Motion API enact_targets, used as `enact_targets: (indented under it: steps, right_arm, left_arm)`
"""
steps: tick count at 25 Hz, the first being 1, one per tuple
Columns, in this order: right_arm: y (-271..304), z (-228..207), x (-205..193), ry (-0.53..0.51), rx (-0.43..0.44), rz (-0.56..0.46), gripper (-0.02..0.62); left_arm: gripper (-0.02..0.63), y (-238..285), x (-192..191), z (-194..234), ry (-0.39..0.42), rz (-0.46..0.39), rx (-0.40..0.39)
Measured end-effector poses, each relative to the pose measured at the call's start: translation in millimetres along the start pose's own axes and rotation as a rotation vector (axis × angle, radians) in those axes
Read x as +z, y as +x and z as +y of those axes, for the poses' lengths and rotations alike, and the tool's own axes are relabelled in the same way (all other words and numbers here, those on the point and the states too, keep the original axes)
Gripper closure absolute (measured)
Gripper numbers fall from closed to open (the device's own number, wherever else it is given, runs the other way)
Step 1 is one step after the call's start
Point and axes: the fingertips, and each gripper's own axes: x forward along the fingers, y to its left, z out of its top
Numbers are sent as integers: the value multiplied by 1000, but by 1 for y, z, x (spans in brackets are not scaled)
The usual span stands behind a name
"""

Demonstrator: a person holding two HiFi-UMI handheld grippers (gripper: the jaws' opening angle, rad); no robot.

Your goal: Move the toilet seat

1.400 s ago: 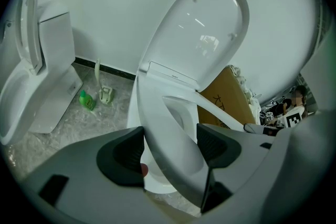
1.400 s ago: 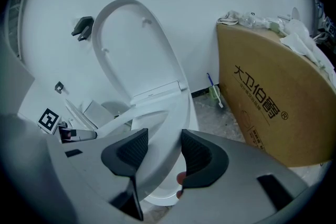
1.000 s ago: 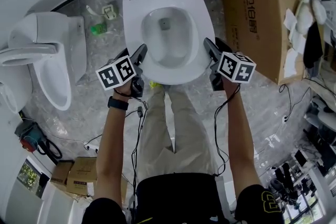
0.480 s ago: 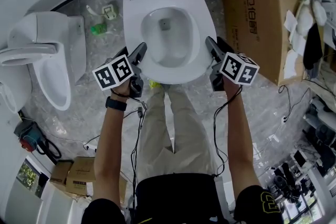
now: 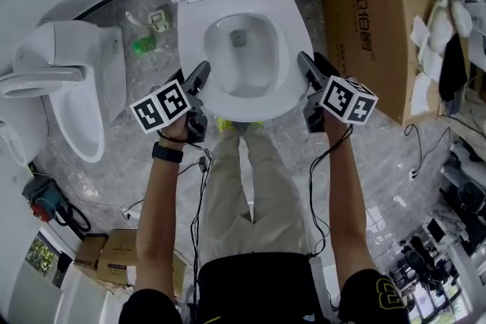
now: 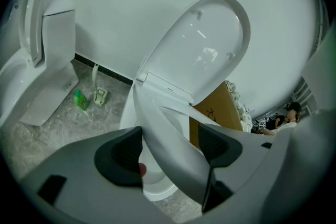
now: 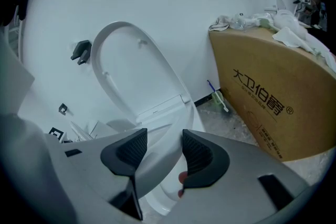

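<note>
Bright, even light with faint shadows. Glare streaks sit on the raised glossy white plastic toilet lid [image 6: 205, 50] beyond the left claw [image 6: 169, 136]. Both gripper views bow strongly into black rounded corners.

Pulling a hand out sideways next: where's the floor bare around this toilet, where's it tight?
Bare: the floor strip between the toilet and the second toilet, short of the green bottle. Tight: the gap by the cardboard box, where the right gripper holds the toilet seat.
</note>
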Motion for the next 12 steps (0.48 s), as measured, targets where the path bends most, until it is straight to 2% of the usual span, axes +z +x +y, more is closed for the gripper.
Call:
enact_targets:
  steps: [12]
  right_arm:
    - [0, 4, 16, 63, 12, -8, 351]
  left_arm:
    - [262, -3, 18, -8, -52, -12, -21]
